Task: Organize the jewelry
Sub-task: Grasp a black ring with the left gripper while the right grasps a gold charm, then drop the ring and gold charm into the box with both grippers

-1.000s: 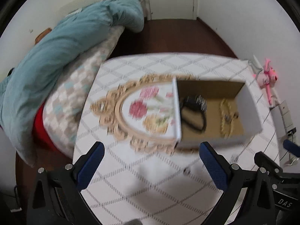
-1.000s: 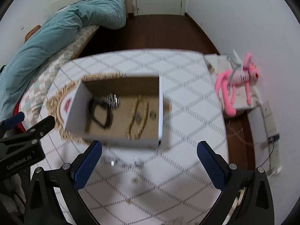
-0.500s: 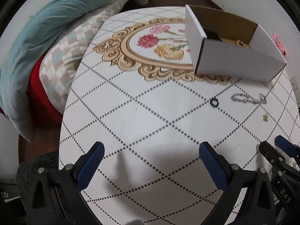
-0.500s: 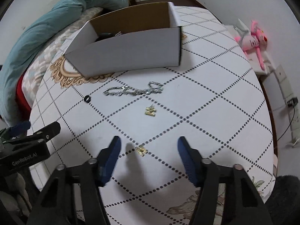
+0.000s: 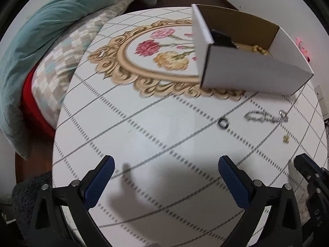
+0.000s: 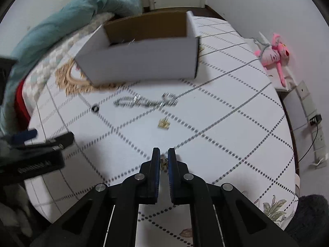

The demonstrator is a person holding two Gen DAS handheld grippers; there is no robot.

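Right gripper (image 6: 163, 162) pinches 1 small gold earring (image 6: 163, 162) just above the white patterned counter (image 6: 236, 135); left gripper (image 5: 165, 176) is spread wide, empty. Earring looks tiny, light, rigid and slippery: grip mid-body, gently. Loose on the counter: 1 gold earring (image 6: 163, 122), 1 silver chain bracelet (image 6: 146, 102), 1 black ring (image 6: 95, 108). 1 white cardboard box (image 6: 141, 61).

A bedroom in a home. A bed (image 5: 61, 47) with a checked cover and a bunched teal duvet (image 5: 51, 20) stands just beside the white desk (image 5: 144, 135), whose top bears a printed flower medallion. A pink plush toy (image 6: 273, 55) lies by the white wall, near wall sockets (image 6: 317, 142), over dark wooden flooring (image 6: 213, 13).
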